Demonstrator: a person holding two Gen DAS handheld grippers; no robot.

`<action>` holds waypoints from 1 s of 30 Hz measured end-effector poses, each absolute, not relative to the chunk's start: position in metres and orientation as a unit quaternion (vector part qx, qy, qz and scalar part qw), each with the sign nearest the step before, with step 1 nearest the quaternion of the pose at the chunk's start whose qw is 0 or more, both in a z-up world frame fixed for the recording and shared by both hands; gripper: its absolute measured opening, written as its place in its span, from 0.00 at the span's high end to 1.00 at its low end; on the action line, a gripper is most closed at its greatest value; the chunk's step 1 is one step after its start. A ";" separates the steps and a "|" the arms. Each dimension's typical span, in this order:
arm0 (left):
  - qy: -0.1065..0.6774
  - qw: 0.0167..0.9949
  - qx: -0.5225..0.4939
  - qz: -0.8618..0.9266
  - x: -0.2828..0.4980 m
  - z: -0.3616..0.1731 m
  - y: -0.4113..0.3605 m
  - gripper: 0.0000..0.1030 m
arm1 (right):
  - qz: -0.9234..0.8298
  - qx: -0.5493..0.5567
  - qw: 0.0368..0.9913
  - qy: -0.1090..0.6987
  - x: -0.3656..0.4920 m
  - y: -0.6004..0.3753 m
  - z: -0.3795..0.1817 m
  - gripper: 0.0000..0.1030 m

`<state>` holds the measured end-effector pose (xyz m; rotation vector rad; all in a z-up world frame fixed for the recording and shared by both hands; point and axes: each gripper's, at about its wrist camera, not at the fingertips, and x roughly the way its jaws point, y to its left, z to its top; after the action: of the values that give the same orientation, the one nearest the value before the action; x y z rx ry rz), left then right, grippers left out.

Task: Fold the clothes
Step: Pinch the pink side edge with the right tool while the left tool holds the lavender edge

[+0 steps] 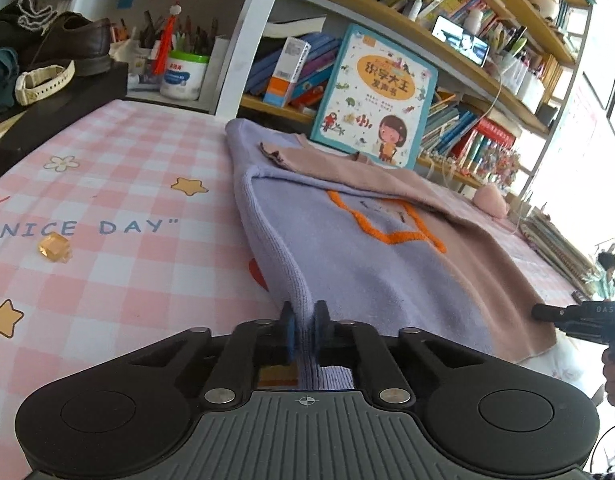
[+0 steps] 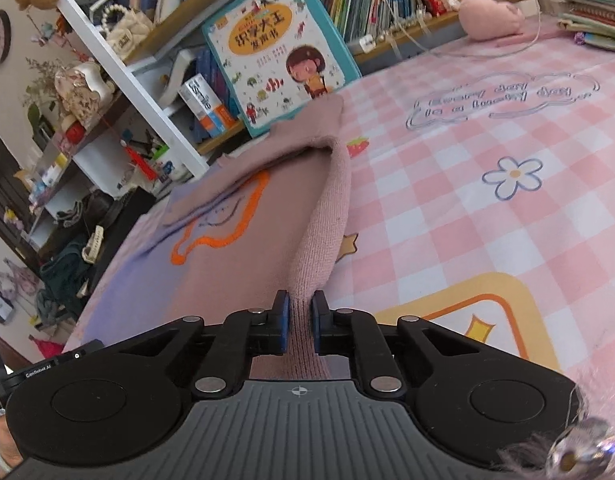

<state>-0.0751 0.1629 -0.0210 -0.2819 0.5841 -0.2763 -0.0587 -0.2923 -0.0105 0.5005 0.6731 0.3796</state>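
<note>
The knitted sweater (image 1: 347, 248), half lilac and half dusty pink with an orange outline motif, lies flat on the pink checked tablecloth (image 1: 119, 184), its far end just short of the bookshelf along the table's rear edge. One sleeve is already laid across the chest.

The left gripper (image 1: 305, 320) is clamped on the lilac side edge near the hem; the knit stands as a raised ridge running from the pads toward the shoulder. The right gripper (image 2: 300, 312) is clamped likewise on the pink side edge, and its body appears at the right margin of the left wrist view.

Holding both side edges near the hem at matching points keeps that end straight and square. Judged from this grip, the next move is to carry the hem toward the collar.

A children's picture book (image 1: 373, 96) leans against the shelf directly behind the collar. A small amber block (image 1: 53, 247) rests on the cloth, well clear on the left
</note>
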 end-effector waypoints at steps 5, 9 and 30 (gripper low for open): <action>0.268 0.945 -0.123 -0.143 -0.081 -0.011 0.158 0.95 | 0.221 0.250 0.895 0.295 -0.073 -0.295 0.006 0.90; 0.270 0.945 -0.118 -0.145 -0.081 -0.008 0.159 0.95 | 0.223 0.235 0.896 0.303 -0.076 -0.292 0.007 0.90; 0.292 0.938 -0.138 -0.128 -0.075 -0.026 0.169 0.88 | 0.225 0.227 0.885 0.339 -0.064 -0.281 -0.014 0.80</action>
<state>-0.0749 0.1687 -0.0262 -0.2809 0.5960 -0.2605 -0.0644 -0.2809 -0.0140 0.4716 0.7054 0.4686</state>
